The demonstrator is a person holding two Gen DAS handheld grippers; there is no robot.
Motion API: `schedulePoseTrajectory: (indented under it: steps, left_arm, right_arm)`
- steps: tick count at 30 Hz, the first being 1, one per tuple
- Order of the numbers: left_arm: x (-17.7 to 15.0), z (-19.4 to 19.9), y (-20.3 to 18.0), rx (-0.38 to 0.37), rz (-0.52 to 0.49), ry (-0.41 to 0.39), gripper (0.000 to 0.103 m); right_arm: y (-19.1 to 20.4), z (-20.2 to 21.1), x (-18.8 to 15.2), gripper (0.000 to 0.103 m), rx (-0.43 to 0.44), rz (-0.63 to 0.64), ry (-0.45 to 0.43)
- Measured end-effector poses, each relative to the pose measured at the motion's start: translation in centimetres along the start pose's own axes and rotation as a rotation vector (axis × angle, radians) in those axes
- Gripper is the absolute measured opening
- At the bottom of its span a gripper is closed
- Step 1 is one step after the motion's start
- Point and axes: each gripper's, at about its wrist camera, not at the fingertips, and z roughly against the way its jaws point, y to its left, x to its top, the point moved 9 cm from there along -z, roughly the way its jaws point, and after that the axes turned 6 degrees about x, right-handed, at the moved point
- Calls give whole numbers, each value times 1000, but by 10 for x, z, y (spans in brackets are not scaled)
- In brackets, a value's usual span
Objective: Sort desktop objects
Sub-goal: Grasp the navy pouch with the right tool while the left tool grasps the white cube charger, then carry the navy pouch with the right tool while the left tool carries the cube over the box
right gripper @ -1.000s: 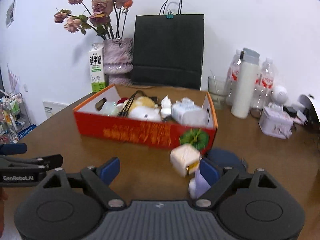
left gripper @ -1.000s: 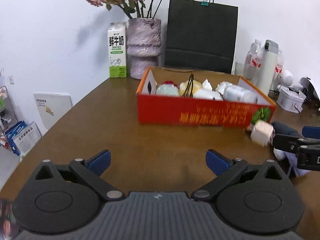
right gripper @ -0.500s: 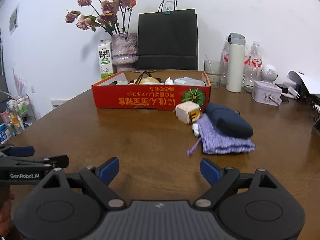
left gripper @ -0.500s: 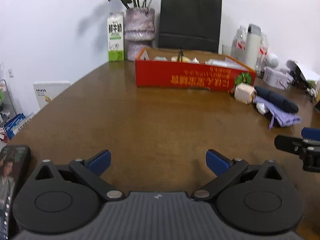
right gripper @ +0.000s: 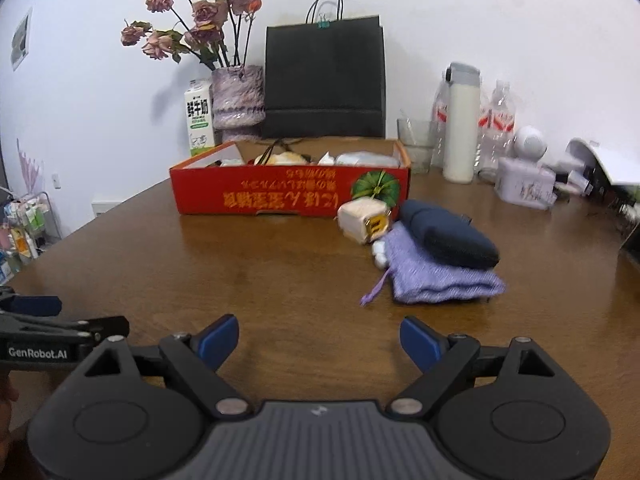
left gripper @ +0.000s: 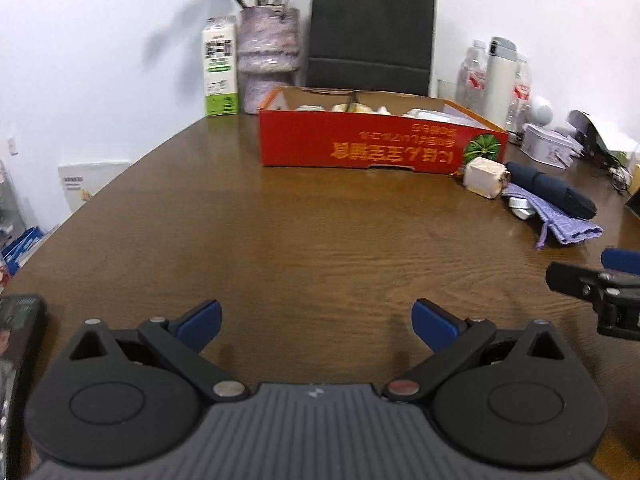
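- The red box (right gripper: 290, 192) is the landmark: already part-filled, it sits toward the far side of the brown table (right gripper: 280, 280).
- Left to sort, judging by what lies outside it: a cream cube (right gripper: 362, 220) touching the box's front right corner, and just right of that a navy case (right gripper: 448, 234) lying on a lilac pouch (right gripper: 440, 276).
- The right gripper (right gripper: 320, 340) hangs well in front of the box, jaws wide apart and empty; the left gripper (left gripper: 316, 322) likewise (both unloaded).
- Likely next step: take the cube. Approach square to its flat faces, and avoid nudging the small white item (right gripper: 378, 248) beside it.
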Motion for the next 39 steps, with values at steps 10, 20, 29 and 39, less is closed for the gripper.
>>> schedulePoseTrajectory:
  steps: [10,20,29,39]
  left_arm:
    - [78,-36,-66,-170,-27,-81,103]
    - [130,-115,-184,-410,-209,-101,91]
    - [118,-136,-194,-516,-261,-55,45]
    - [135,-44,-136,-408,-85,-181,44]
  right_arm:
    - [-65,-28,67,87,-87,7,-65]
    - [-151,-124,86,75,13,-223,113]
    - [-158,-128,71,61,113,-315,107]
    - [-149,-87,102,57,7,-193,-102]
